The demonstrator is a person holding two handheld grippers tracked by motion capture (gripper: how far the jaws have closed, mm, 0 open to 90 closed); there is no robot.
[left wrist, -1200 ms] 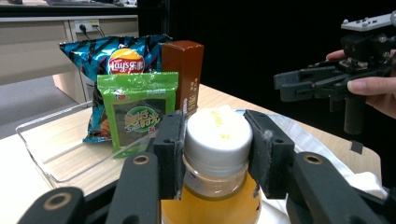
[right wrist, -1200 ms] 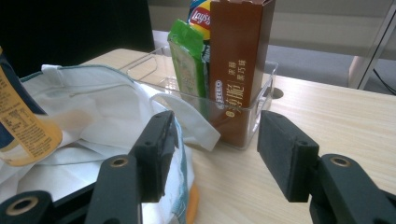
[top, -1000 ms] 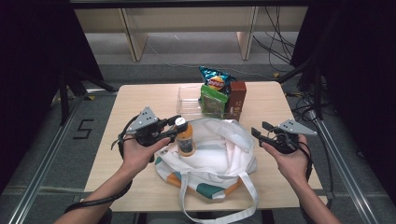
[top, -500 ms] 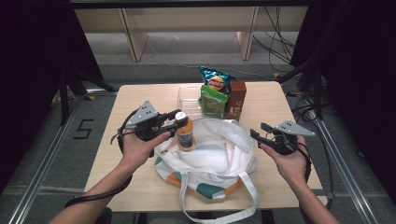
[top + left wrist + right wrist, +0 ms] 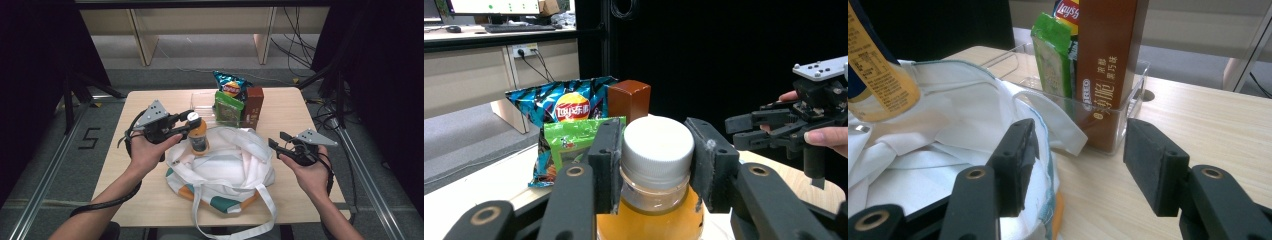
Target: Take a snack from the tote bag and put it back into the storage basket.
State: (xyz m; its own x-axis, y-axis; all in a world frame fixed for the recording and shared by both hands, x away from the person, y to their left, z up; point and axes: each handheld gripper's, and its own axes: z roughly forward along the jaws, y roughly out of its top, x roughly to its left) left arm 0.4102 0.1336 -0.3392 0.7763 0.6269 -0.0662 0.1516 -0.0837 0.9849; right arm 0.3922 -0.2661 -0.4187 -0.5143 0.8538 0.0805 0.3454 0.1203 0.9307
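Now | left gripper (image 5: pixel 655 167) fingers clamp juice bottle (image 5: pixel 654 200) cap | right gripper (image 5: pixel 1077 165) fingers wide, holding nothing

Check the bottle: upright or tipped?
Roughly upright. The bottle hangs cap-up over the bag; the left gripper is shut on its white cap, orange liquid below.

On the counter (image 5: pixel 125 165) there was one white cloth bag (image 5: pixel 225 165), one clear plastic bin (image 5: pixel 202 100) and one orange drink bottle with a white cap (image 5: pixel 197 134). The bin held three packaged goods: one blue chip bag (image 5: pixel 231 86), one green packet (image 5: pixel 229 107) and one brown box (image 5: pixel 255 102). Two hand-held tools were counted, the left tool (image 5: pixel 186 125) and the right tool (image 5: pixel 277 140), one in each of the person's two hands.
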